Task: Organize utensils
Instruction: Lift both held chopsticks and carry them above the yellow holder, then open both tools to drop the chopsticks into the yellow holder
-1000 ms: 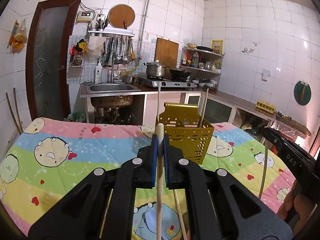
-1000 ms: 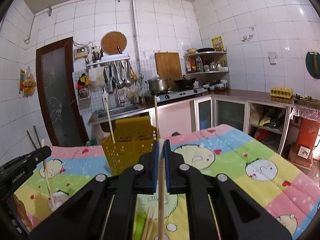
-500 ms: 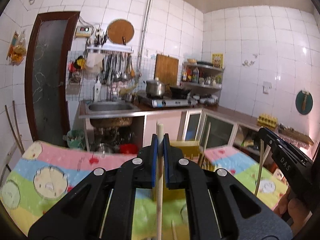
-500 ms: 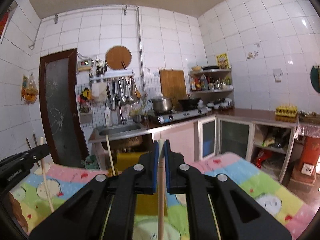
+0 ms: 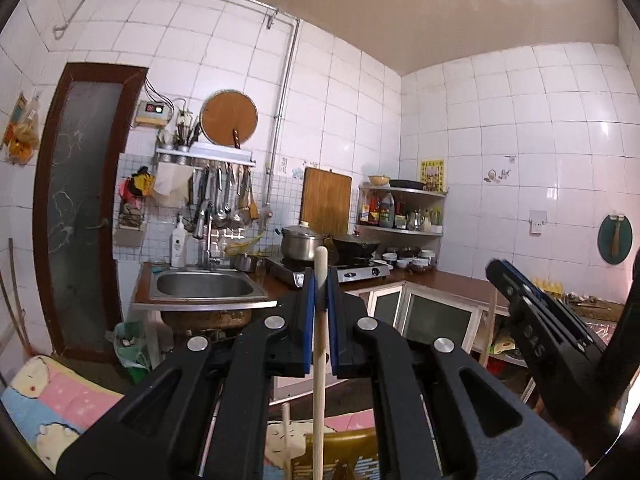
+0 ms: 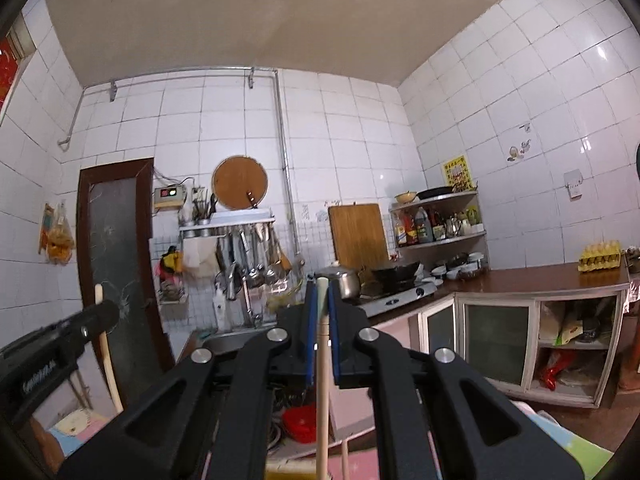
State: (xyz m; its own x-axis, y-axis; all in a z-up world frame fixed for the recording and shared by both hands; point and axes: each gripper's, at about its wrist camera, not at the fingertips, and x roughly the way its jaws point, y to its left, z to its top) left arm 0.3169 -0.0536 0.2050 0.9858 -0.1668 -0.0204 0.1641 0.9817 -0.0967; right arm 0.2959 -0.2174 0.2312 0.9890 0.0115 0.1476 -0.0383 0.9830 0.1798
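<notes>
Left wrist view: mounted just behind the left tool [image 5: 319, 280], looking forward along its two fingers, about level, toward the far kitchen wall with the sink [image 5: 205, 285] and the stove [image 5: 332, 270]. Very near to the fingers, far from the wall; at the bottom edge only a strip of the coloured cloth [image 5: 48, 404].

Right wrist view: mounted in the same way behind the right tool [image 6: 321, 292], tilted a little upward, with much ceiling in the picture.

Shared by both: the same wall, the dark door [image 5: 76, 208], the round board [image 5: 229, 118], the corner shelf [image 5: 402, 208]. Each tool seen at the side of the other view.
</notes>
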